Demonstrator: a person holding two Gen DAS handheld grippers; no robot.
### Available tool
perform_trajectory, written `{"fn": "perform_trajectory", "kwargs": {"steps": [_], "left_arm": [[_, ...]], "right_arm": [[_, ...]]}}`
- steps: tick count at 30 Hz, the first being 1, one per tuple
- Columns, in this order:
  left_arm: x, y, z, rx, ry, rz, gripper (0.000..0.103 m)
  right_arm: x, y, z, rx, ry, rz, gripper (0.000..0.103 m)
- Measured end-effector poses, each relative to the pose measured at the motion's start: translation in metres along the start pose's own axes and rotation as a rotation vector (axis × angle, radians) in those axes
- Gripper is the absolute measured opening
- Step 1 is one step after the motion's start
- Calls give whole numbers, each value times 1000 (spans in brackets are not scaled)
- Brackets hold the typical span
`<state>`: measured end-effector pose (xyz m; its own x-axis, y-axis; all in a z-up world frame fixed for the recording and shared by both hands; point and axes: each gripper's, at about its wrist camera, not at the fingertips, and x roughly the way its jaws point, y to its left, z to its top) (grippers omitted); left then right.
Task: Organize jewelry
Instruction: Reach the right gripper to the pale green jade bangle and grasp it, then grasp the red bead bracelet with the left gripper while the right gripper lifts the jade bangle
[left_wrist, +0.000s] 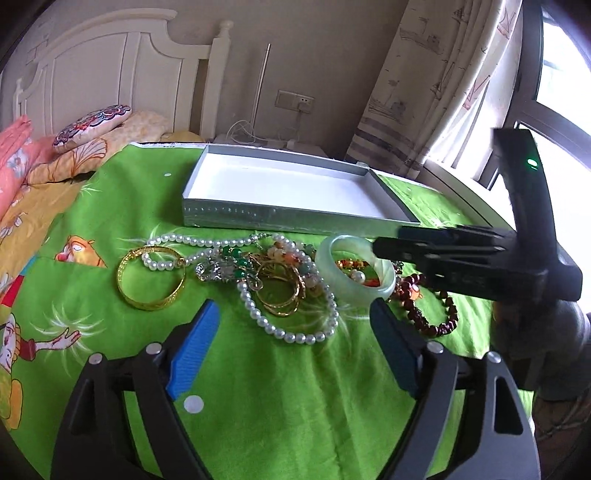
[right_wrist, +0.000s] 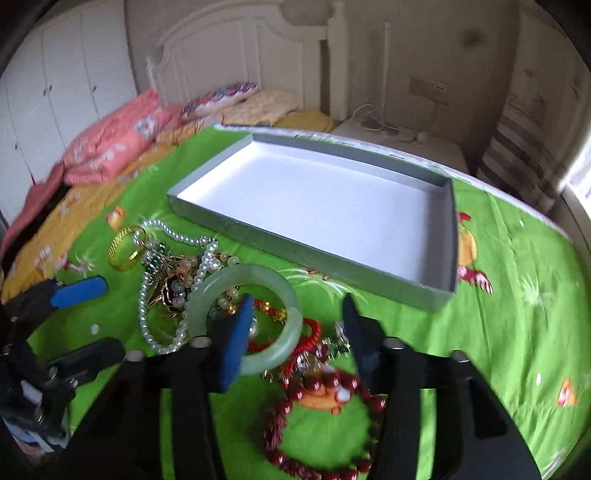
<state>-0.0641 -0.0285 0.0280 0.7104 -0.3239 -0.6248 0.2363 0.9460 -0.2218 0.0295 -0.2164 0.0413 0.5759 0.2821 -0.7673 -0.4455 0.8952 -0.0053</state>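
Observation:
A tangled heap of jewelry lies on a green cartoon cloth: a gold bangle (left_wrist: 155, 304) (right_wrist: 122, 264), a pearl necklace (left_wrist: 258, 314) (right_wrist: 142, 306), and a dark red bead bracelet (left_wrist: 417, 314) (right_wrist: 277, 432). A pale jade bangle (left_wrist: 351, 291) (right_wrist: 240, 273) sits tilted on the heap. My right gripper (right_wrist: 298, 301) (left_wrist: 378, 254) has one finger through its ring. The rim lies between the jaws with a gap to the other finger, unpressed. My left gripper (left_wrist: 293, 305) (right_wrist: 85, 321) stands wide open just short of the heap, holding nothing. Behind the heap is a shallow silver box (left_wrist: 277, 216) (right_wrist: 280, 244), white inside.
The cloth covers a bed with pink and yellow bedding (right_wrist: 110, 147), a patterned pillow (left_wrist: 92, 123) and a white headboard (left_wrist: 110, 55) at the far left. A curtain (left_wrist: 424, 92) and a bright window (left_wrist: 554, 74) stand at the right, and a low white stand with cables (right_wrist: 388, 133) behind the box.

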Motion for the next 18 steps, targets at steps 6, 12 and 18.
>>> {"fn": "perform_trajectory", "kwargs": {"steps": [6, 12, 18], "left_arm": [[-1, 2, 1, -15, -12, -15, 87], [0, 0, 0, -10, -4, -11, 90], [5, -24, -2, 98, 36, 14, 90]], "right_arm": [[33, 20, 16, -136, 106, -24, 33], [35, 29, 14, -163, 36, -37, 17], [-25, 8, -13, -19, -199, -32, 14]]}}
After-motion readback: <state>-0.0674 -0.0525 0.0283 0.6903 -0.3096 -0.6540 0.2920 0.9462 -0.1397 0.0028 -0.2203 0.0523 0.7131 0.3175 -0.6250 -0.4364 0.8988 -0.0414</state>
